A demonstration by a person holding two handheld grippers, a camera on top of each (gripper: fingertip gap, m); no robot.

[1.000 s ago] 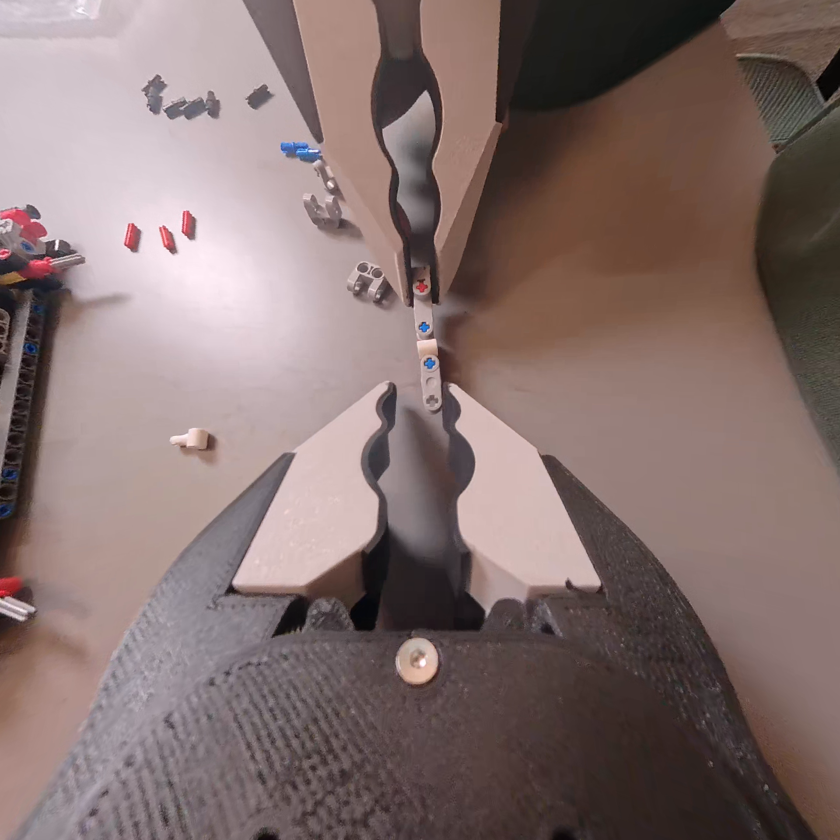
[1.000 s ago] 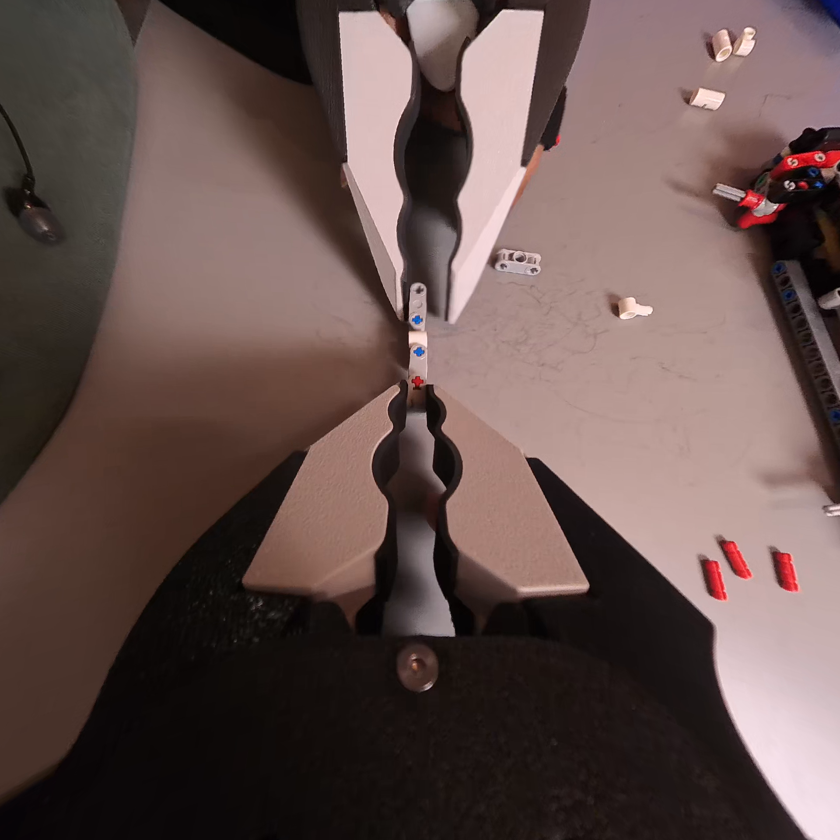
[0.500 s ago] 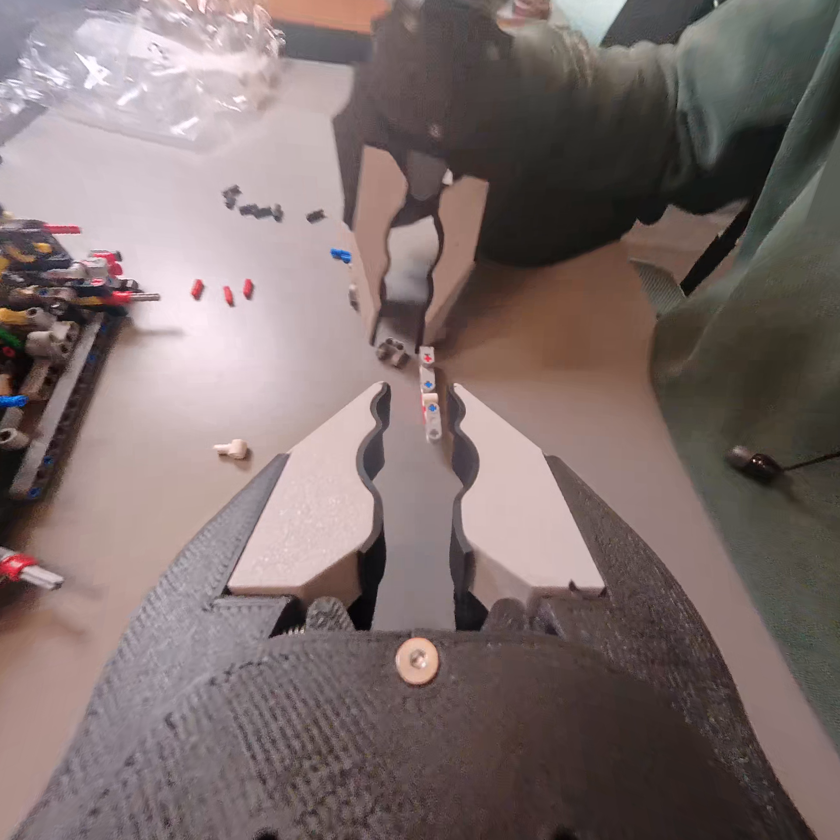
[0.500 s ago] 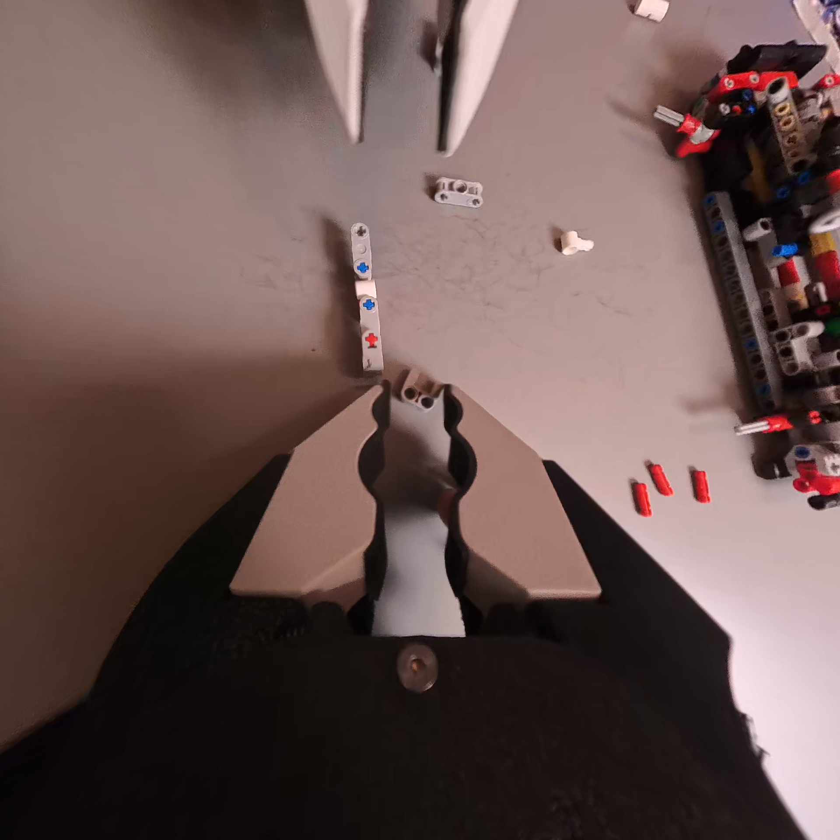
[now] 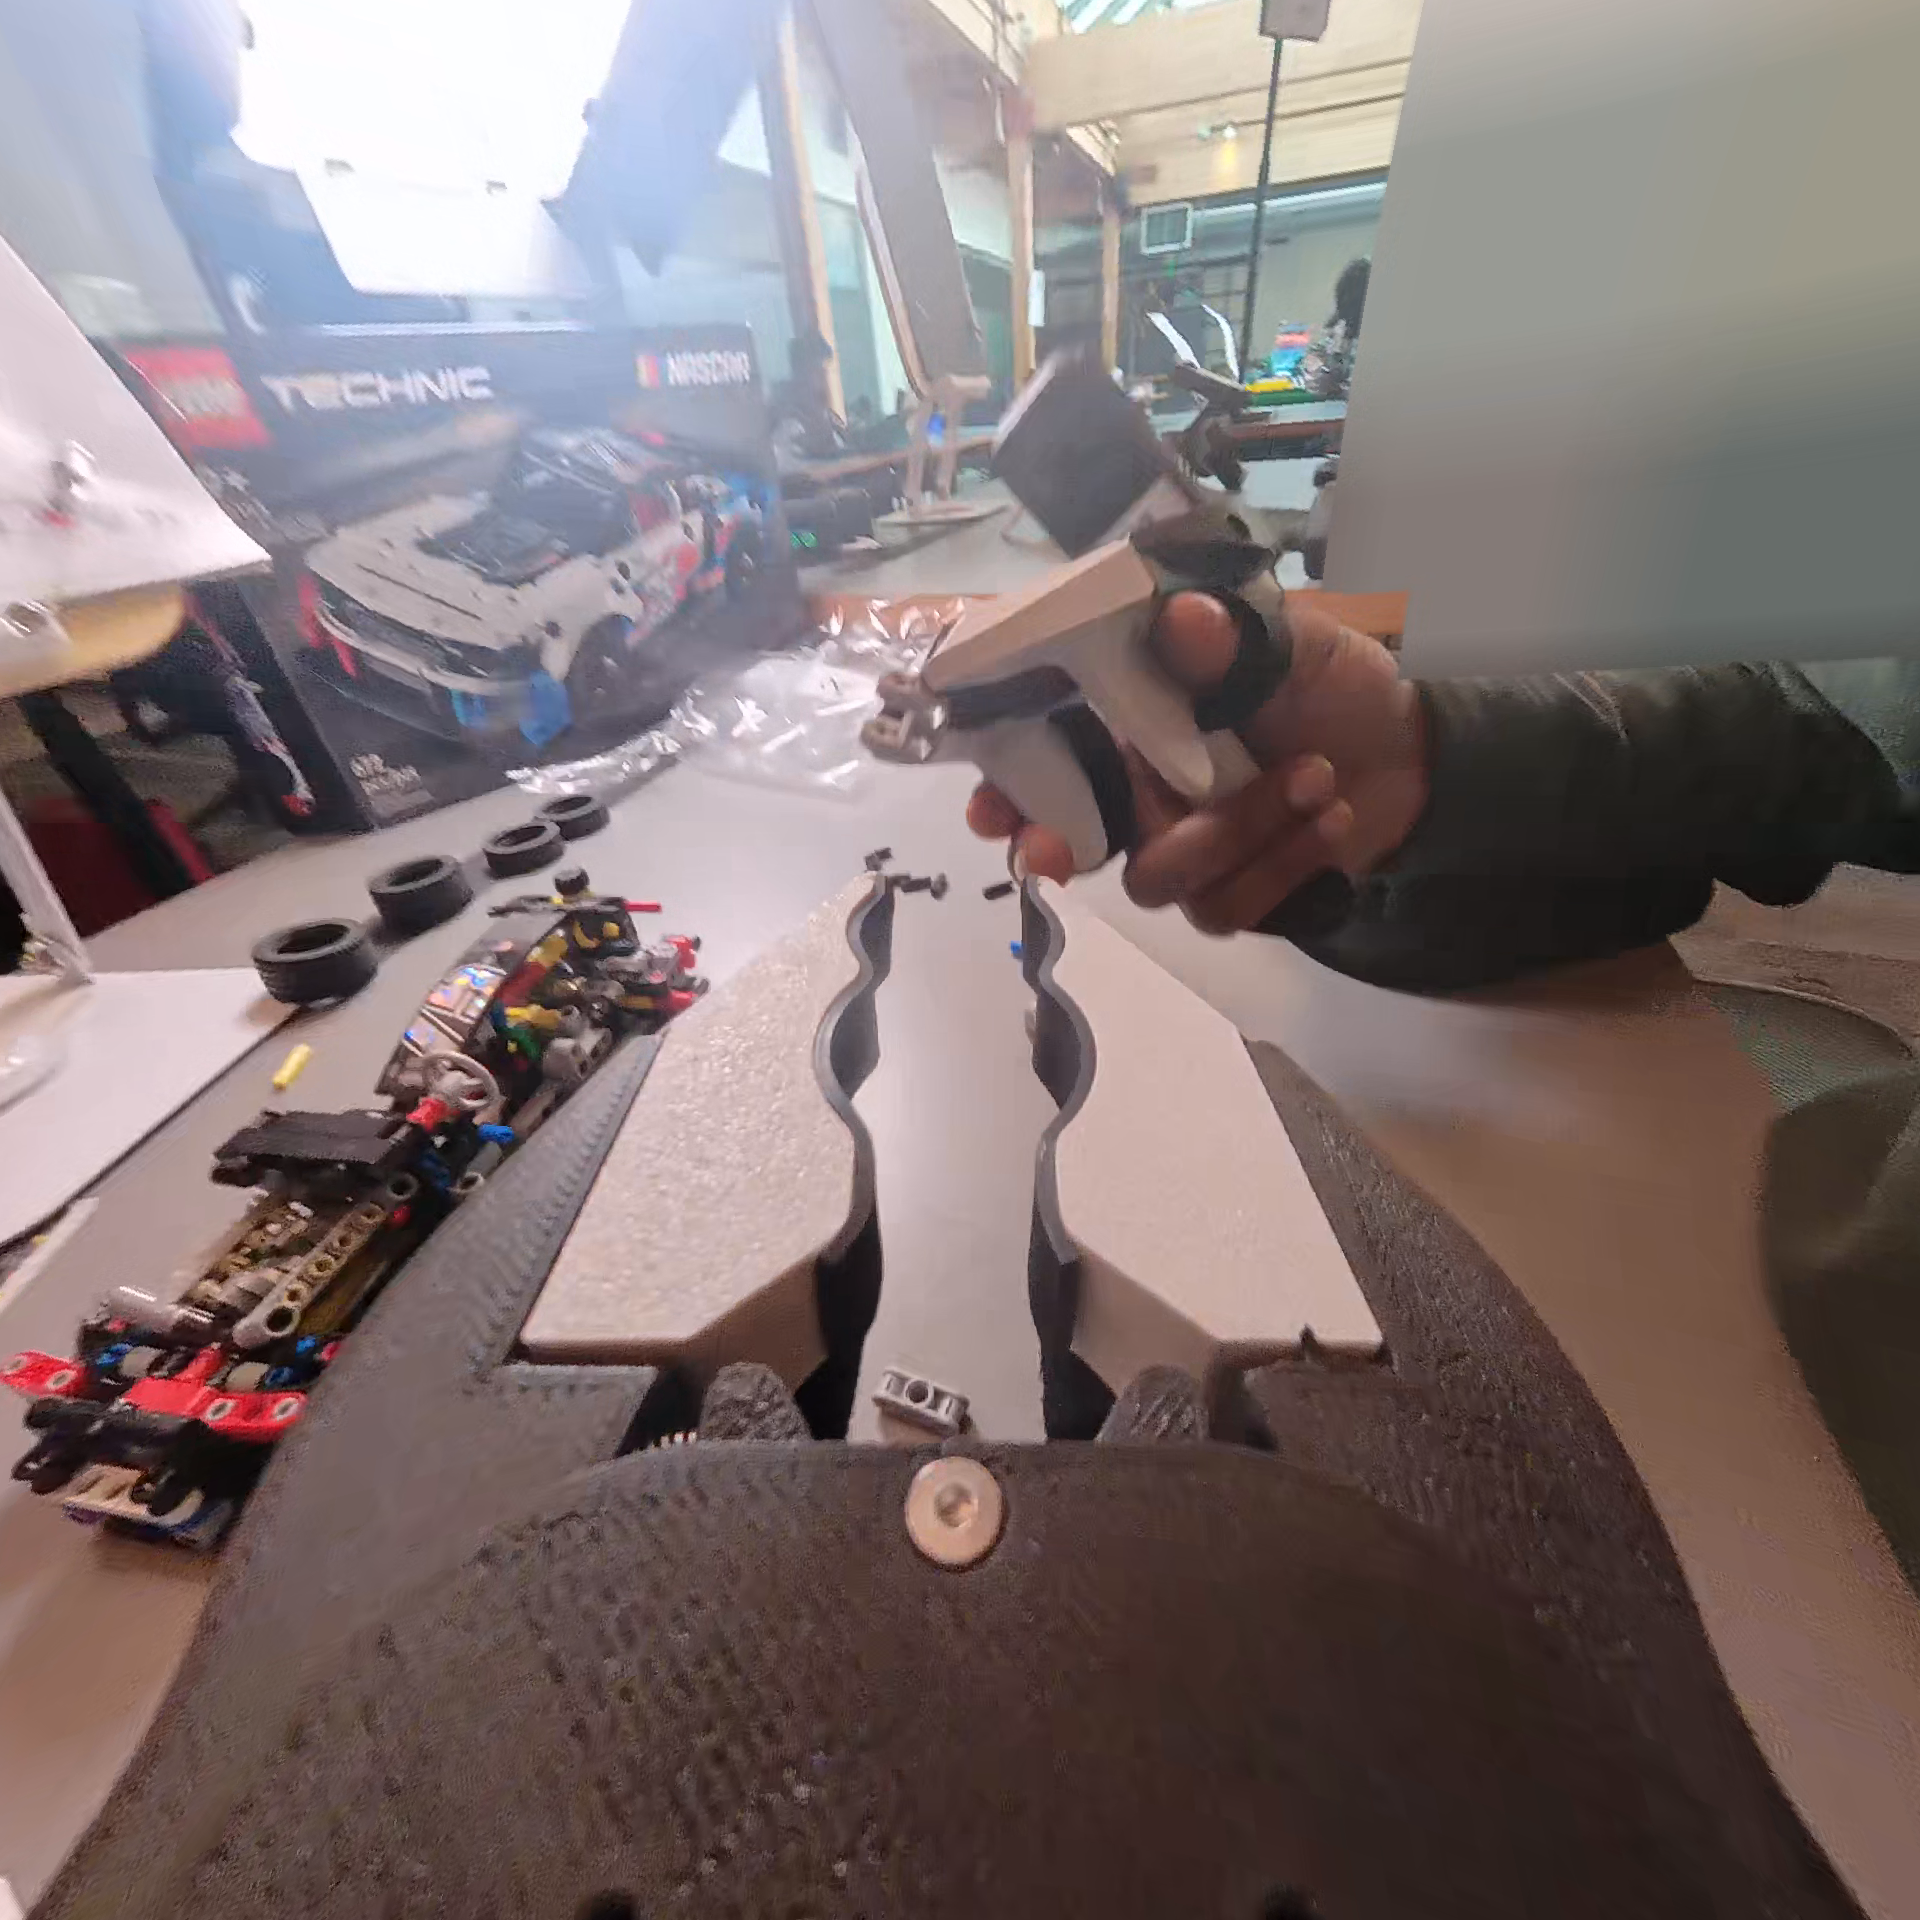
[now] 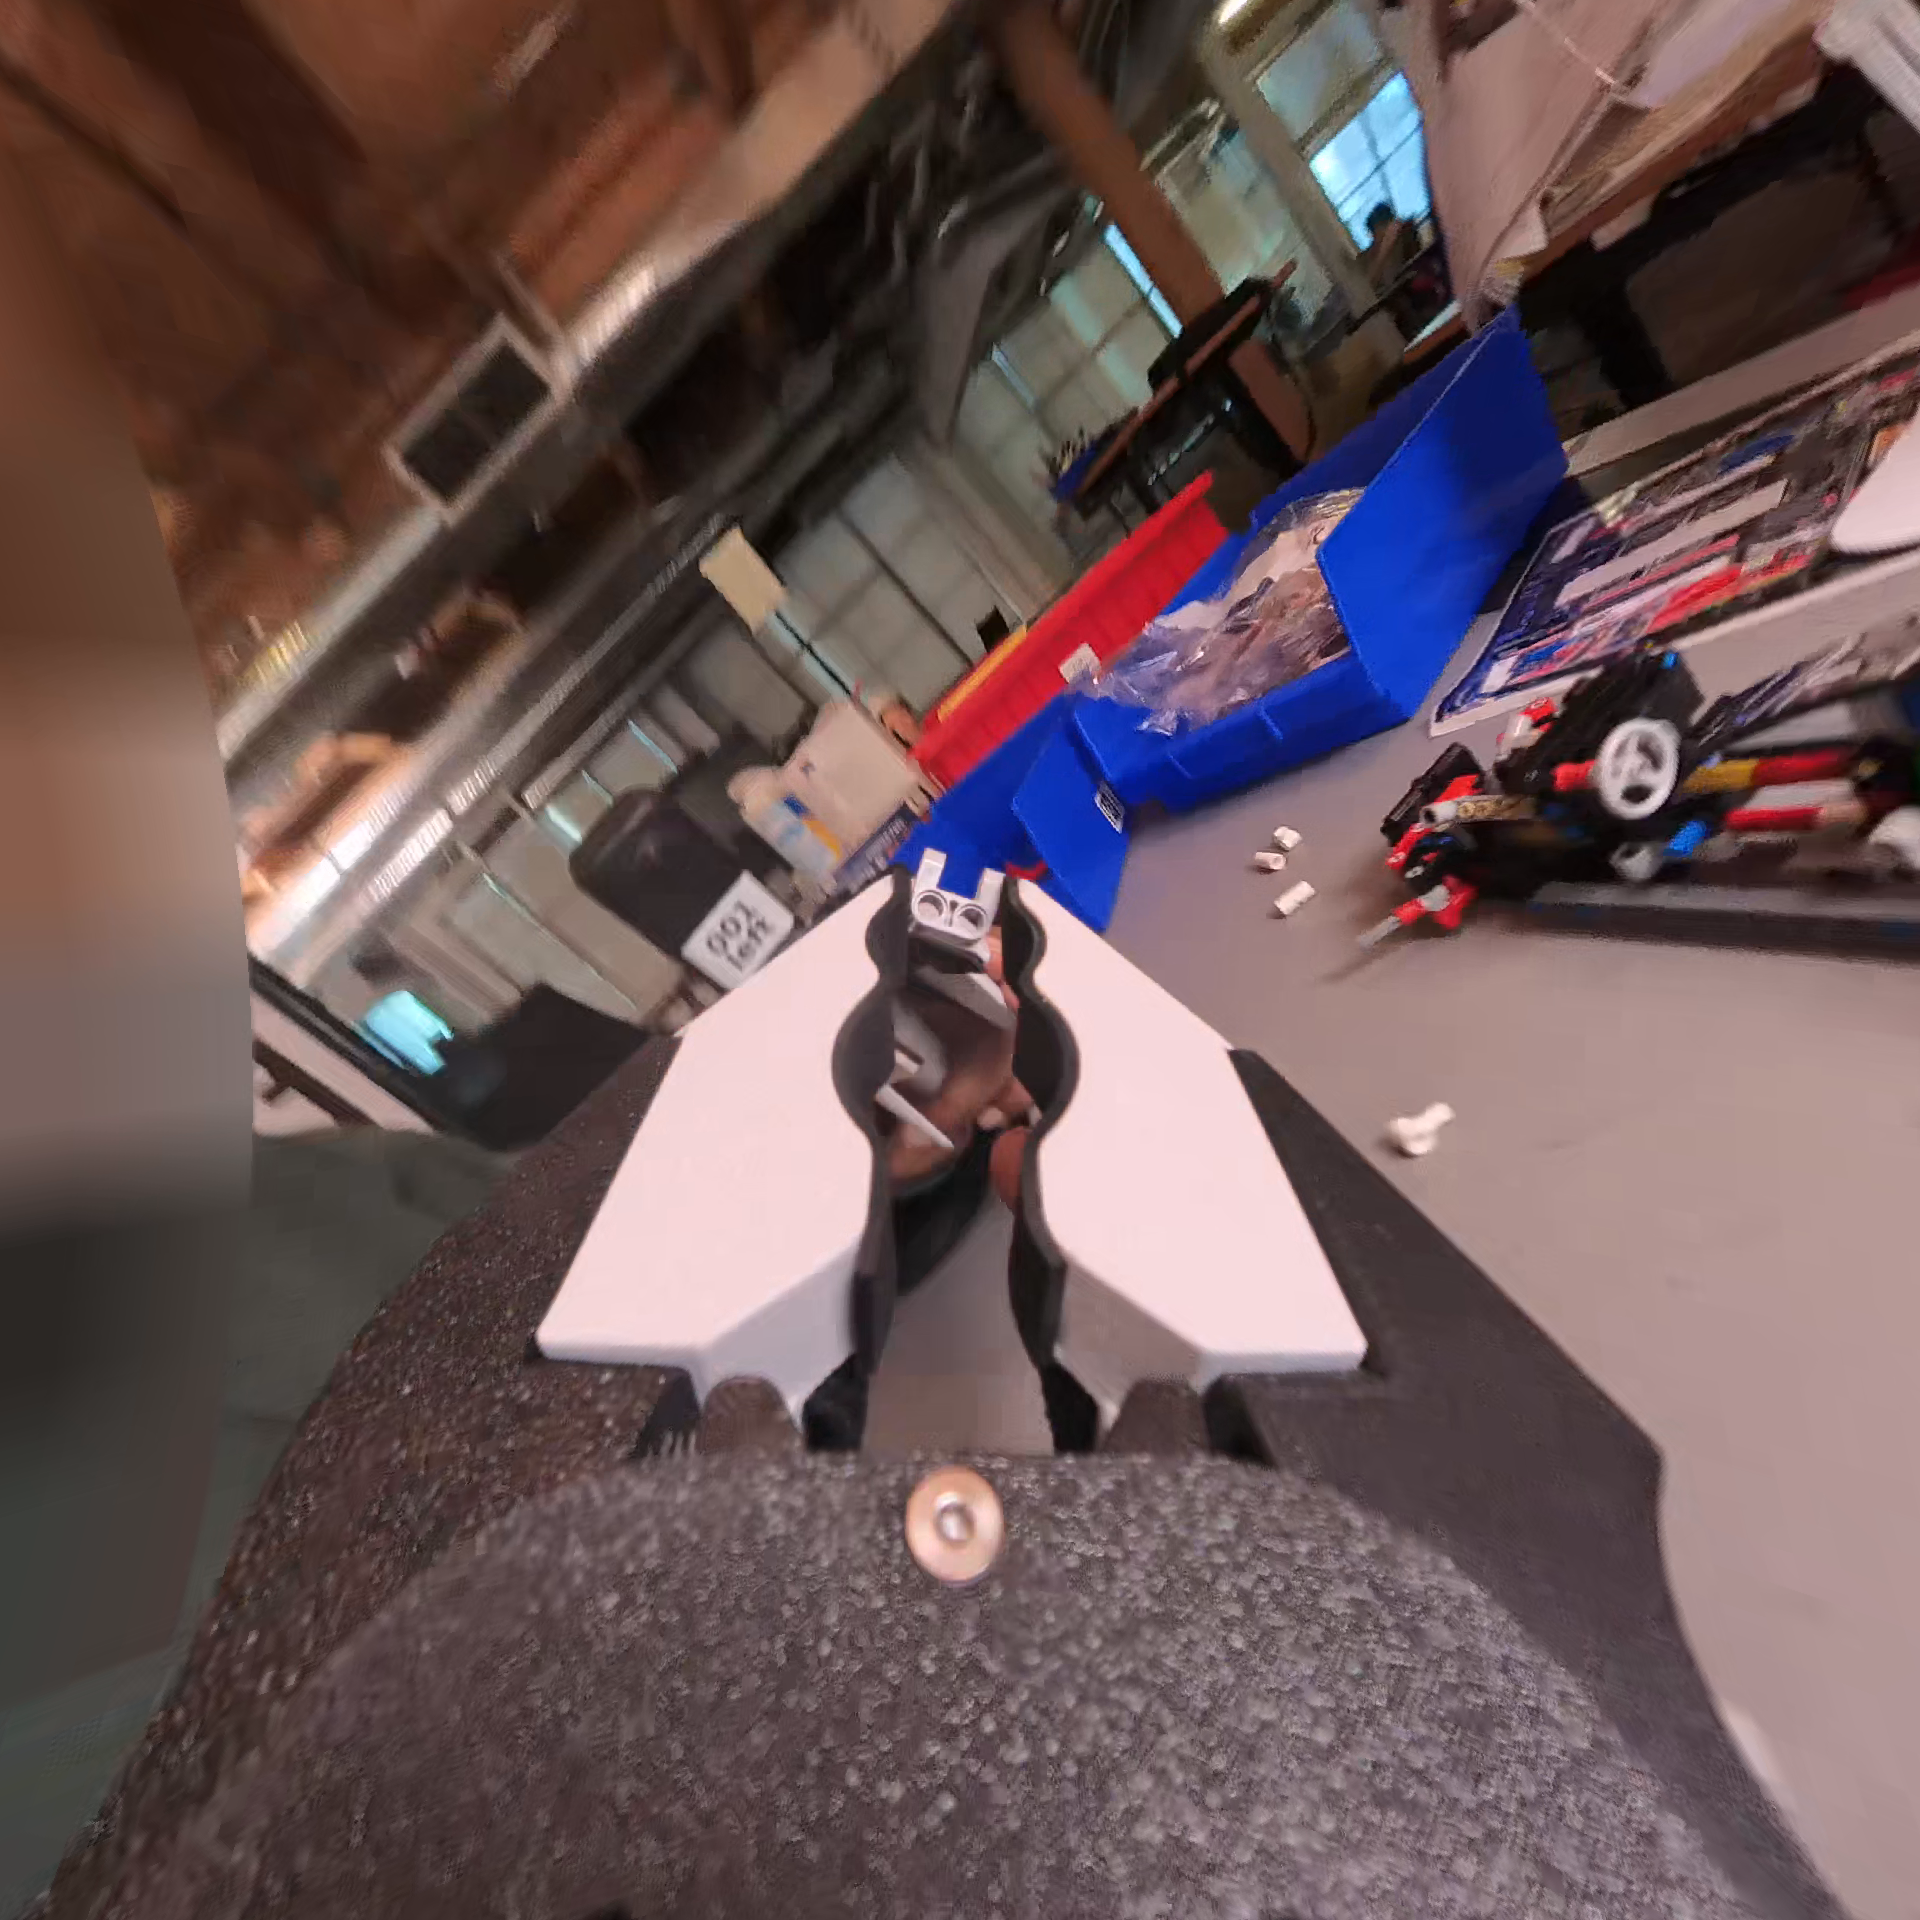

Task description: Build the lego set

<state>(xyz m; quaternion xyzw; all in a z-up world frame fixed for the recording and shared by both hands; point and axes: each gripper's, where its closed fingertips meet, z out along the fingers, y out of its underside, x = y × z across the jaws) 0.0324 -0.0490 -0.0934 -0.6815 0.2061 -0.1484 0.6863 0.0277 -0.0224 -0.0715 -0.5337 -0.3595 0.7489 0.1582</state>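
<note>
Right gripper (image 6: 953, 902) raised off the table (image 6: 1558, 1143), jaws pinching a small grey connector piece (image 6: 951, 907) at the tips. Left gripper (image 5: 951, 894) jaws spread, holding nothing. Half-built car (image 5: 395, 1122) lies left; 4 tyres (image 5: 312, 956) beyond.

A small grey connector (image 6: 954, 914) with two round holes sits pinched at the fingertips, centre of the right wrist view. The half-built car chassis (image 5: 343, 1174), black with red, blue and yellow parts, lies lengthwise at the left. Another grey connector (image 5: 921, 1397) lies flat, lower centre.
</note>
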